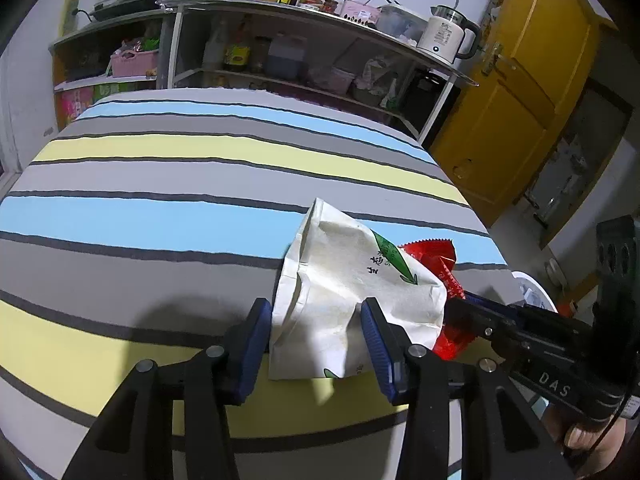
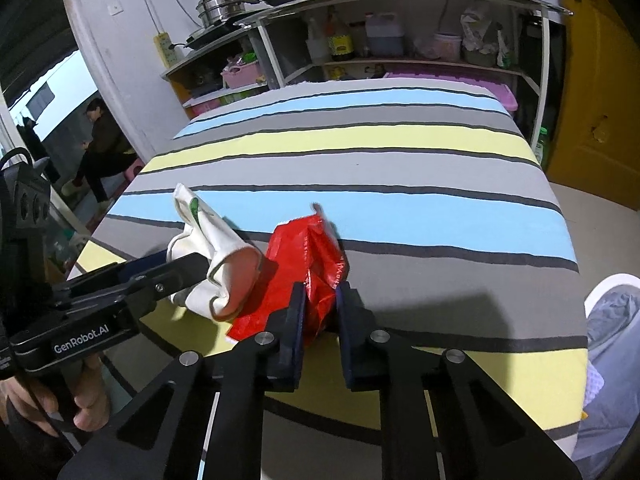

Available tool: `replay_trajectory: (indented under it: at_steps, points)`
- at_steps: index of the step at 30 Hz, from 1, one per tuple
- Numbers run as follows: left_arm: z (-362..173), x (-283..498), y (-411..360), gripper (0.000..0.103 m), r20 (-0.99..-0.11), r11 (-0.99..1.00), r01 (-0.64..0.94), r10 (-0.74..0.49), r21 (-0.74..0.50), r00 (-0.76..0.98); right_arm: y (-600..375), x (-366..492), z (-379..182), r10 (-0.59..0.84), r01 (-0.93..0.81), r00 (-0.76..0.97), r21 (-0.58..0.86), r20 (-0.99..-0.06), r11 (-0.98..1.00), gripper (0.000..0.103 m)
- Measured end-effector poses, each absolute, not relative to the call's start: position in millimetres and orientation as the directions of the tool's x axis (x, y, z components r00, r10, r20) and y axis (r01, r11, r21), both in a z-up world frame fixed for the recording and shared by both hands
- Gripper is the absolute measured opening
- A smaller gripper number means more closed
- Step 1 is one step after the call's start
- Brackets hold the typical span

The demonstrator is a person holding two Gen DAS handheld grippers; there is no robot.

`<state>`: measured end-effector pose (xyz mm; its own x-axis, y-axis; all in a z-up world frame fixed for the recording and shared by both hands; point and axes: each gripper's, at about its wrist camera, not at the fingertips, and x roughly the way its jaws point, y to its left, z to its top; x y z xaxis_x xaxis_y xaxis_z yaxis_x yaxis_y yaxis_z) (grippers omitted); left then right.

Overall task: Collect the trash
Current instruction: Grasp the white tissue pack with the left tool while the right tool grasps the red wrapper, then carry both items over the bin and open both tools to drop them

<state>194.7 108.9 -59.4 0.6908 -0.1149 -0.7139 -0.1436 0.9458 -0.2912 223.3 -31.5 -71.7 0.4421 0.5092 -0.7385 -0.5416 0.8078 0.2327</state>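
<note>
On the striped bedcover (image 1: 160, 184), close to its near edge and toward the near right corner as the left wrist camera saw it, lay two pieces of trash side by side: a crumpled white paper bag (image 1: 352, 280) with green print and, touching its right side, a red plastic wrapper (image 2: 316, 264). The left gripper (image 1: 316, 332) stood wide, its blue-padded fingers (image 1: 256, 344) straddling the near end of the white paper bag; the bag sat between them, with the left pad just beside the bag's edge and the right pad against a fold, but the paper did not look squeezed. The right gripper (image 2: 322, 312) was drawn narrow, its dark pads pinching the crumpled lower part of the red plastic wrapper, which bulged up above the fingers. In the right wrist view the open mouth of the white paper bag faced the wrapper, tinted pink inside. A hand (image 2: 80, 392) gripped the left tool's handle at the lower left. Beyond the far edge of the bedcover stood a metal shelf unit (image 1: 304, 40) carrying pots, bottles and a white kettle (image 1: 448, 34).
</note>
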Motion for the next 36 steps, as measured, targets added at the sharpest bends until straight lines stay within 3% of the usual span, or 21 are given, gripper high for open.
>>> replay_trajectory:
  at_steps: [4, 10, 36]
  points:
    - [-52.3, 187.1, 104.8, 0.022, -0.696, 0.953, -0.142, -0.089, -0.266, 0.712, -36.6, 220.8, -69.8, 0.505, -0.534, 0.456, 0.229, -0.733, 0.814, 0.012]
    - [-44.8, 175.4, 95.5, 0.01, -0.677, 0.962, -0.11, -0.093, -0.251, 0.73, -47.1, 215.6, -68.2, 0.5, -0.521, 0.469, 0.229, -0.728, 0.822, 0.01]
    - [7.1, 139.3, 43.3, 0.008, -0.583, 0.971, 0.004, -0.148, -0.24, 0.799, -125.8, 170.0, -21.2, 0.453, -0.438, 0.606, 0.201, -0.654, 0.876, 0.01]
